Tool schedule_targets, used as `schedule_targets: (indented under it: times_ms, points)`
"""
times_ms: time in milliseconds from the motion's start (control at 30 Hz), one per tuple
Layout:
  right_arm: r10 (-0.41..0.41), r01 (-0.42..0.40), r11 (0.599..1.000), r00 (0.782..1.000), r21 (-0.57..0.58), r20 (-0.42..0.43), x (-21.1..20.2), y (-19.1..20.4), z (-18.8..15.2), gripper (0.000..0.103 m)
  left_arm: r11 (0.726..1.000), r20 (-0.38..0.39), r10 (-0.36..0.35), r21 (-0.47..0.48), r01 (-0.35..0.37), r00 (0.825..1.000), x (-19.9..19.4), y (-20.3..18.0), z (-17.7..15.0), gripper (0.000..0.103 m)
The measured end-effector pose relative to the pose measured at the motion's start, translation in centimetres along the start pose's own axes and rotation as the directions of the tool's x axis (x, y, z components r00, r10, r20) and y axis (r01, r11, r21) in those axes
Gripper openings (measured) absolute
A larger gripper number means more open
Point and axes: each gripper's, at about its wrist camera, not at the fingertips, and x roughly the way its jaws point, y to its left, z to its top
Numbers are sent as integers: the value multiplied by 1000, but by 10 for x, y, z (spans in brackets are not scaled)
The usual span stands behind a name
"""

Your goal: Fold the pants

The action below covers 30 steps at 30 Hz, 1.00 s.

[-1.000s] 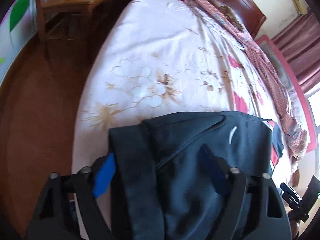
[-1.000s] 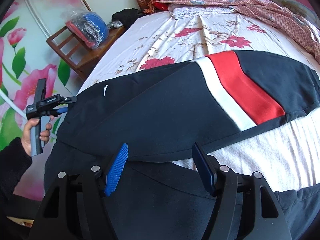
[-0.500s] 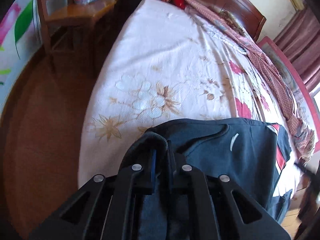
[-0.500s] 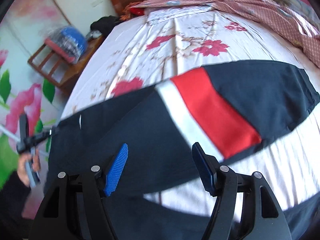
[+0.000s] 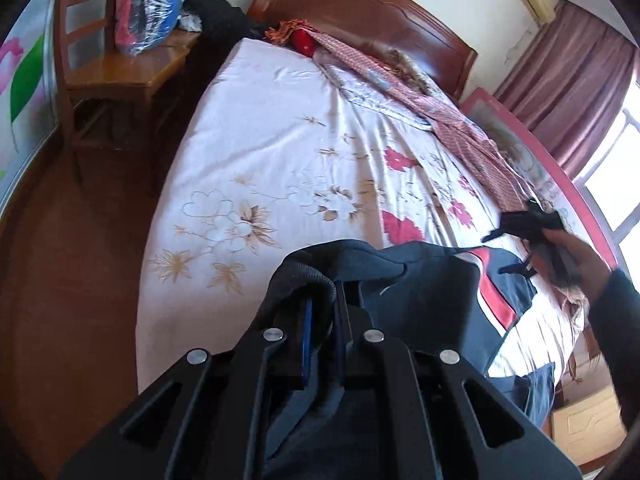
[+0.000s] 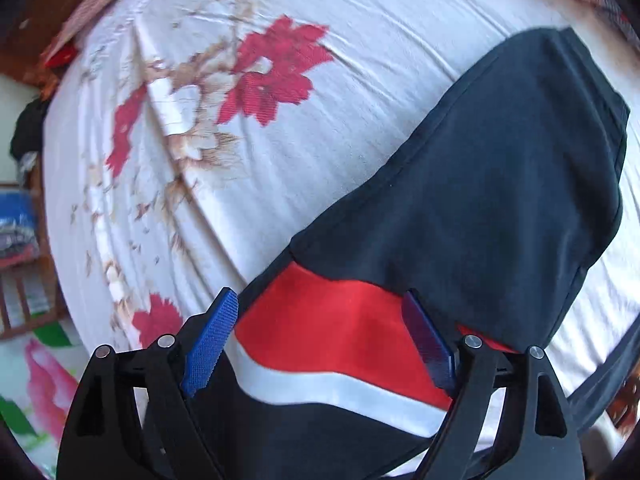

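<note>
Dark navy pants [image 5: 432,284] with a red and white stripe lie across the flowered bed sheet [image 5: 260,140]. My left gripper [image 5: 322,308] is shut on the bunched waistband edge, which it holds raised off the sheet. In the right wrist view the lower pant leg [image 6: 500,184] lies flat, its red stripe [image 6: 328,316] under my right gripper [image 6: 318,296]. That gripper points steeply down with its jaws opening, and its pads press on nothing. The hand [image 5: 576,256] that carries the right gripper shows at the right of the left wrist view.
A wooden chair [image 5: 104,76] bearing a plastic bag of clothes [image 5: 144,4] stands beside the bed on the wooden floor [image 5: 60,280]. A checked red blanket [image 5: 440,108] runs along the far side. The headboard [image 5: 360,12] and curtains [image 5: 572,80] are behind.
My left gripper closed on the waistband and lifted it. My right gripper travelled along the leg toward the cuff, tipped downward, rolled, and spread its jaws wider.
</note>
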Motion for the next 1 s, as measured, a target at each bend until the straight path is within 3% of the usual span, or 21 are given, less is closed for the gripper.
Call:
schedule_targets:
  times_ms: [133,200,333,467,600,800,1000]
  points:
    - [19,-16,997,999,72,-48,10,7,13,83,999,-1,-32,-1,32,999,-3,-1,-1,8]
    - [-60,63,995,997,74,-44,11,11,18,83,999,-2,-38,-3,38,999,-3,0,-1,8]
    - [-102,115,982,991,148,-89,21,5,20,81,999,-6,-46,-10,45,999,-1,3,2,9]
    - [-144,147,979,989,139,-33,16,0,12,44,999,-4,-52,-6,52,999,-1,4,4,9]
    - [-54,53,996,998,67,14,3,-19,-3,16,1000,17,-25,1,25,1000,-11,7,8,9]
    - [93,-91,995,993,-37,72,-33,-41,-34,11,1000,14,15,7,-15,1000,-25,0,6,9]
    - [260,-244,960,959,-136,112,-76,-88,-60,10,1000,45,1,8,-2,999,-53,-12,-6,9]
